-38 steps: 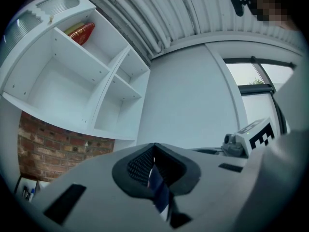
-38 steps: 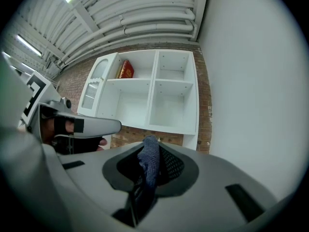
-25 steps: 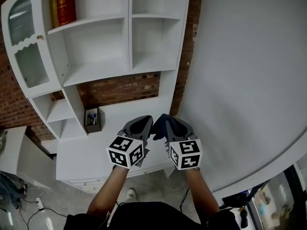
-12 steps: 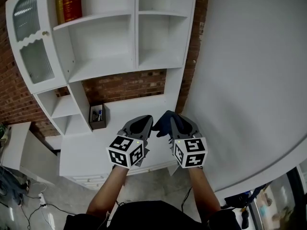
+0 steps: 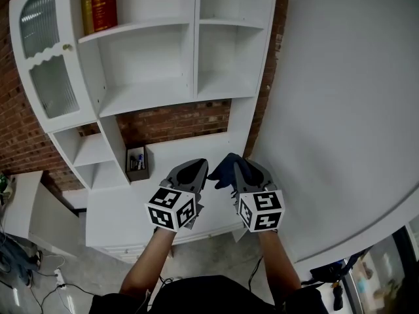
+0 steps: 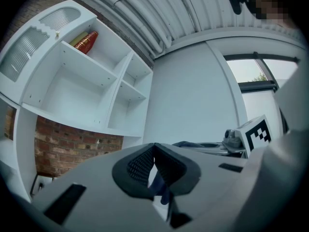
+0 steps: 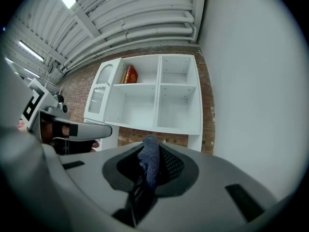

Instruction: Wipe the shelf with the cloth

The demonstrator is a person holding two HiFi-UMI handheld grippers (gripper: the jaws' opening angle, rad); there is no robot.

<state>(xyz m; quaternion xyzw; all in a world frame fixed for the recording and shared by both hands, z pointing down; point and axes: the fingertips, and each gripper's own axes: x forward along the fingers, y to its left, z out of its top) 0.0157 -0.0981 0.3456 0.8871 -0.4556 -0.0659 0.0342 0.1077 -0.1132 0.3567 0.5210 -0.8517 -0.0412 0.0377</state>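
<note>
1. A white wooden shelf unit [image 5: 150,93] stands against a red brick wall [image 5: 173,120], above a white counter [image 5: 124,208].
2. The right gripper [image 5: 229,162] has its fingers clenched on the dark blue cloth [image 7: 149,161], held clear of the shelves.
3. The left gripper [image 5: 201,165] has its fingers pressed together.

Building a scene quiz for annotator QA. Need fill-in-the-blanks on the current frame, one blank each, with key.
1. The right gripper has its fingers shut on a dark blue ___.
2. The red book stands in the white shelf unit's ___ row, next to the glass door.
3. The wall behind the shelf unit is made of ___.
Missing words: cloth; top; brick.
</note>
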